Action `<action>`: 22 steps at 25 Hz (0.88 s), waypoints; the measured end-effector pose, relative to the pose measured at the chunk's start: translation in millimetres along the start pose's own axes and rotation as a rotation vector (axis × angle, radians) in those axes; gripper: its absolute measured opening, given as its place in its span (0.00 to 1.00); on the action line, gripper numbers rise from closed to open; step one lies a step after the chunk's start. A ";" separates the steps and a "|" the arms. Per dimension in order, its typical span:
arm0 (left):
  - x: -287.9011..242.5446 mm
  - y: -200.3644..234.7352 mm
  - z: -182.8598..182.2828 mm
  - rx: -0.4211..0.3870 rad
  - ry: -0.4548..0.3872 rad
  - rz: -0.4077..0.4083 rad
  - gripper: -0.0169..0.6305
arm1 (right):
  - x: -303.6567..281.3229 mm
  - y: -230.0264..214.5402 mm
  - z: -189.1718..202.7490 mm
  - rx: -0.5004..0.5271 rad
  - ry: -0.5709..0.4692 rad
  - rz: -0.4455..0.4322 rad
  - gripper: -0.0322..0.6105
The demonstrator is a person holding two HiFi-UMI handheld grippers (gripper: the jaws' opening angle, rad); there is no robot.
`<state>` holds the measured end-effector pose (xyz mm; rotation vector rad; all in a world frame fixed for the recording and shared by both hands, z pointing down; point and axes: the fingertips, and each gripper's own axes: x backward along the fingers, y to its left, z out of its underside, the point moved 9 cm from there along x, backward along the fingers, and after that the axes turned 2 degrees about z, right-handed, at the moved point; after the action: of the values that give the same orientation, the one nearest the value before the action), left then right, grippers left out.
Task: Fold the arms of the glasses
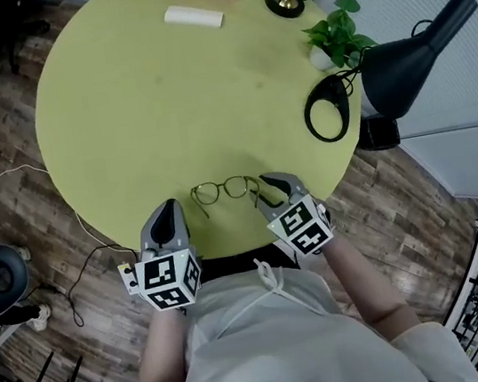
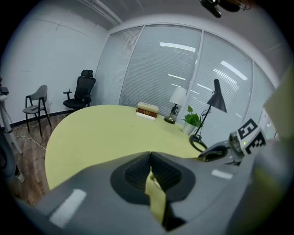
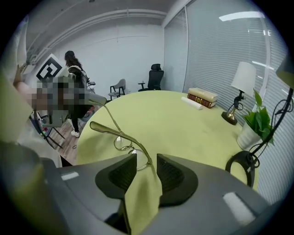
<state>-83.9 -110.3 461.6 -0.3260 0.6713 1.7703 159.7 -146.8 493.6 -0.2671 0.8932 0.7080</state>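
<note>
Your right gripper (image 3: 147,157) stands with its jaws apart and grips nothing. The wire hinge corner (image 3: 149,160) of the glasses (image 1: 224,188) lies right at their mouth. Your left gripper (image 2: 150,154) has its jaws closed together, empty, near the frame's other end but not touching it.

The danger, as it looks from here, is that nothing braces the frame. A push on the near arm (image 3: 115,134) would likely swing the whole pair instead of turning the hinge. The glasses also lie close to the near edge of the yellow-green table (image 1: 137,112), so a slide toward you could carry them off. Closing on the hinge or a lens rim rather than the arm could bend the thin wire.

The frame's front, its long axis, runs across in front of you, parallel to that edge and between the two grippers. Both arms are unfolded and point back toward you.
</note>
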 end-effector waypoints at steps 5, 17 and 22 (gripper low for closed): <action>-5.3 6.0 1.8 0.016 0.016 -0.001 0.04 | -4.9 0.3 -8.8 0.123 0.024 -0.023 0.18; -14.6 6.1 2.1 -0.017 0.046 0.023 0.04 | -8.2 5.4 -13.2 0.239 0.053 0.003 0.08; -18.2 0.0 -0.8 -0.053 0.051 0.043 0.04 | -7.1 5.0 -13.7 0.247 0.055 0.002 0.08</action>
<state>-78.5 -125.1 470.8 -0.3968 0.6730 1.8281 144.9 -153.0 491.2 -0.0664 1.0235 0.5877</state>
